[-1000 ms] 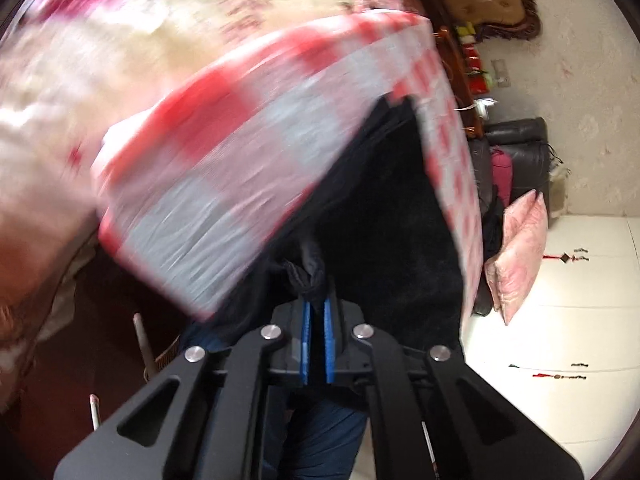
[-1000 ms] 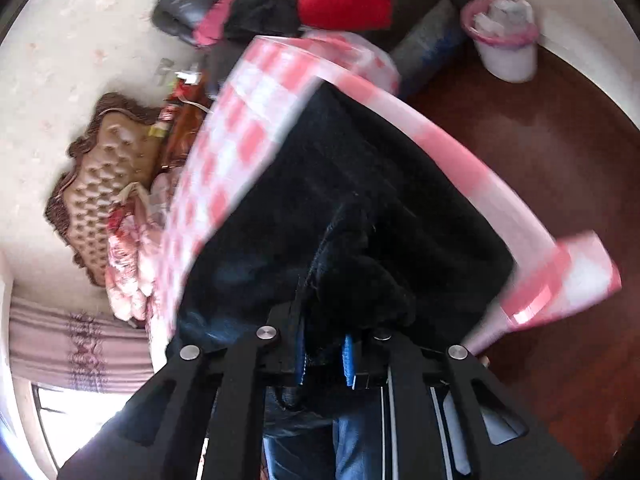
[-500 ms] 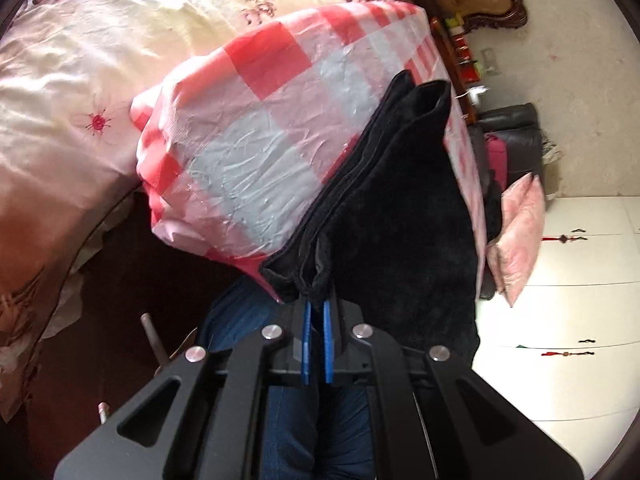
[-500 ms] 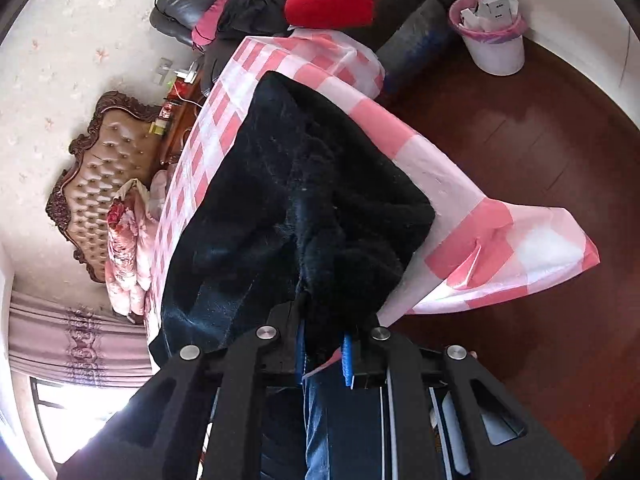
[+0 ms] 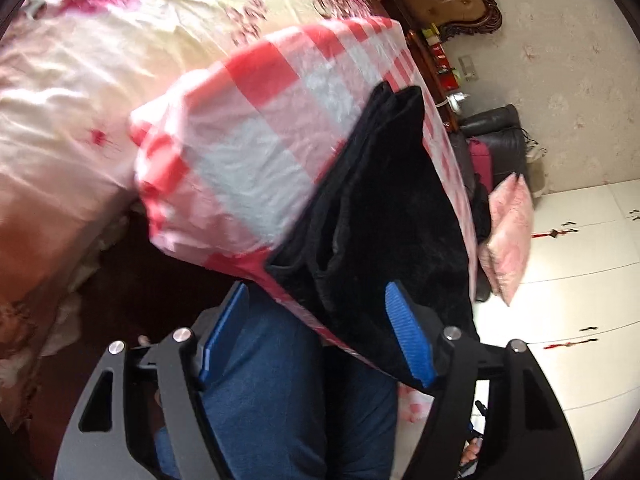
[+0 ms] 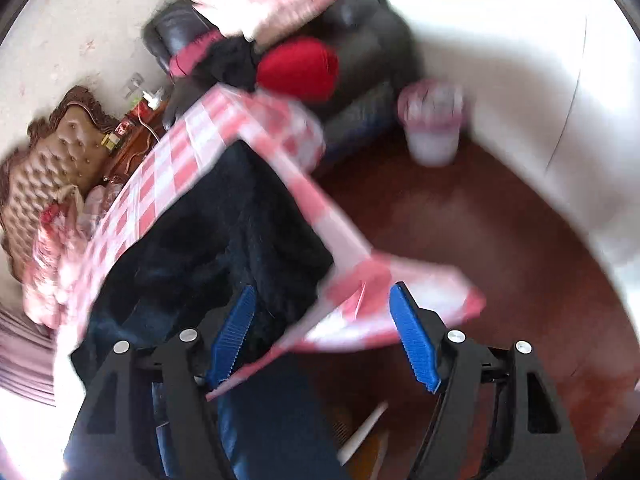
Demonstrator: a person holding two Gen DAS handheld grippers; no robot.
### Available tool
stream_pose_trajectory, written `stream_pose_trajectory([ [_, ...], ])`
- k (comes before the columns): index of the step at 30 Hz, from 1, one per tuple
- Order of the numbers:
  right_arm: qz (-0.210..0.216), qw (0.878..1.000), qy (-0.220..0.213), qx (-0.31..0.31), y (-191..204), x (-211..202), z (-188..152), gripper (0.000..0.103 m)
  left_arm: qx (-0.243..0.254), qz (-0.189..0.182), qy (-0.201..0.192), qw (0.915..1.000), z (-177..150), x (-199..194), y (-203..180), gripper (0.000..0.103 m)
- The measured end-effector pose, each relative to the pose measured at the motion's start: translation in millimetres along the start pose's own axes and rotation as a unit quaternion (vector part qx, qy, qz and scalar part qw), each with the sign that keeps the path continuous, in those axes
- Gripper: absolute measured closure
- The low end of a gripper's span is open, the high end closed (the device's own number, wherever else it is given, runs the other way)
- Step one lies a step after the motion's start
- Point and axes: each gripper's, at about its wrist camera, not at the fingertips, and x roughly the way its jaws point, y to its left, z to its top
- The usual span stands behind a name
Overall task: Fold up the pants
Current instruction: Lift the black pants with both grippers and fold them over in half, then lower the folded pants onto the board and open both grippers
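I can read no writing. My left gripper [image 5: 316, 336] and right gripper [image 6: 324, 334], jaws just parted, grip nothing; the black pants [image 5: 384, 216] lie folded on the checked cloth [image 5: 248, 152] just beyond.

One black pants [image 5: 384, 208], one checked cloth [image 5: 256, 140], two pink cushions [image 5: 508, 236].

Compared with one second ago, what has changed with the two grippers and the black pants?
Both the left gripper and right gripper have just opened and let go of the black pants. The folded pants lie as before on the red-checked tablecloth, near its edge.
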Motion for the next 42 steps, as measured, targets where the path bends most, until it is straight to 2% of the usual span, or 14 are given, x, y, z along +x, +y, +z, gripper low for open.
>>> stream_pose_trajectory([
  [2,0.001,0.999,-0.016,-0.042,20.4,-5.7,5.8,0.033,0.000,0.000,0.012,0.9999,-0.1,7.7,-1.7,0.085],
  [4,-0.002,0.997,-0.024,-0.072,42.0,-5.0,12.1,0.033,0.025,0.024,0.005,0.9994,-1.1,6.6,-10.9,0.088],
  [9,-0.022,0.988,-0.004,-0.155,96.7,33.7,34.0,0.031,0.070,0.049,-0.007,0.9963,-4.9,-2.7,-29.6,0.088],
  [10,-0.033,0.986,-0.001,-0.164,102.4,43.0,38.7,0.031,0.081,0.054,-0.007,0.9952,-5.3,-2.2,-32.3,0.082],
  [12,-0.059,0.983,0.004,-0.173,112.5,63.6,55.2,0.031,0.089,0.078,-0.003,0.9929,-6.8,-2.8,-32.3,0.056],
  [14,-0.080,0.977,0.008,-0.196,119.2,79.4,66.5,0.031,0.106,0.082,-0.027,0.9906,-8.0,-19.3,-34.7,0.053],
  [17,-0.103,0.965,0.016,-0.241,130.7,104.2,80.0,0.031,0.168,0.112,-0.080,0.9760,5.0,-46.0,-54.1,0.050],
  [20,-0.112,0.953,0.027,-0.280,140.0,127.6,83.9,0.031,0.248,0.074,-0.108,0.9599,32.8,-40.9,-94.5,0.029],
  [21,-0.131,0.948,0.029,-0.288,141.7,137.8,87.0,0.031,0.271,0.059,-0.097,0.9557,41.5,-32.1,-103.4,0.029],
  [24,-0.161,0.949,0.039,-0.267,133.3,159.9,95.0,0.031,0.322,0.068,-0.079,0.9409,85.8,10.0,-127.4,0.030],
  [31,-0.129,0.958,0.041,-0.252,120.1,169.4,91.2,0.031,0.303,0.047,0.015,0.9517,168.3,88.9,-124.6,0.032],
  [34,-0.091,0.964,0.056,-0.245,115.3,173.2,92.9,0.052,0.303,0.068,0.040,0.9497,176.2,110.8,-121.4,0.033],
  [37,-0.096,0.956,0.042,-0.274,124.8,169.6,83.7,0.063,0.318,0.050,0.086,0.9429,174.6,125.5,-121.9,0.071],
  [42,-0.107,0.949,0.026,-0.296,134.2,169.3,78.5,0.073,0.312,0.039,0.100,0.9438,185.5,133.0,-119.6,0.081],
])
